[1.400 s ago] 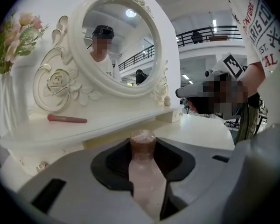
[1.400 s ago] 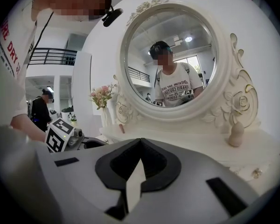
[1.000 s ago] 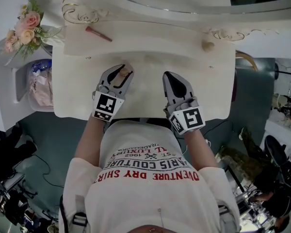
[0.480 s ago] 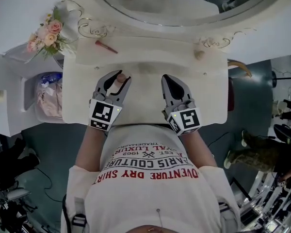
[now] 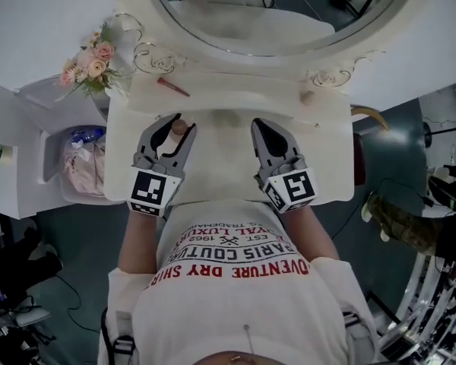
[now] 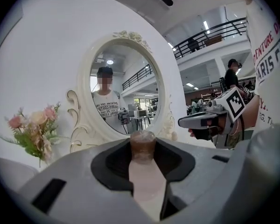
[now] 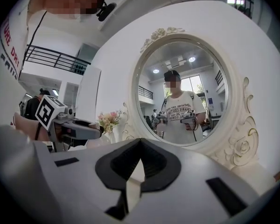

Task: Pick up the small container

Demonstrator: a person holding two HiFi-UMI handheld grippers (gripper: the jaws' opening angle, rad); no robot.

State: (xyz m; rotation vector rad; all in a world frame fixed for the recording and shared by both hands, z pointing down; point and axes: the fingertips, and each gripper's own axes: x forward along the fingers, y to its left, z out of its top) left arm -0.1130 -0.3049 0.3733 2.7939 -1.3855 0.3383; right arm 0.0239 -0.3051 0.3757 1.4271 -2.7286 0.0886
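The small container (image 5: 178,128) is a pale pink bottle with a brownish cap (image 6: 143,146). My left gripper (image 5: 175,125) is shut on it and holds it above the white vanity top (image 5: 330,154), left of centre. In the left gripper view the bottle's body runs back between the jaws and its cap pokes out past the tips of my left gripper (image 6: 143,141). My right gripper (image 5: 261,123) hovers to the right over the table with its jaws together and nothing in them. The right gripper view shows my right gripper (image 7: 140,141) with its tips meeting.
A red stick (image 5: 172,87) lies at the back left of the vanity and a small beige knob-like thing (image 5: 308,96) at the back right. Flowers (image 5: 91,61) stand at the left corner. The oval mirror (image 5: 273,14) rises behind. A bin with a bag (image 5: 82,162) sits left of the table.
The head view has swung, so the vanity and mirror sit lower in the picture. Both grippers keep their stance and the container stays in the left jaws.
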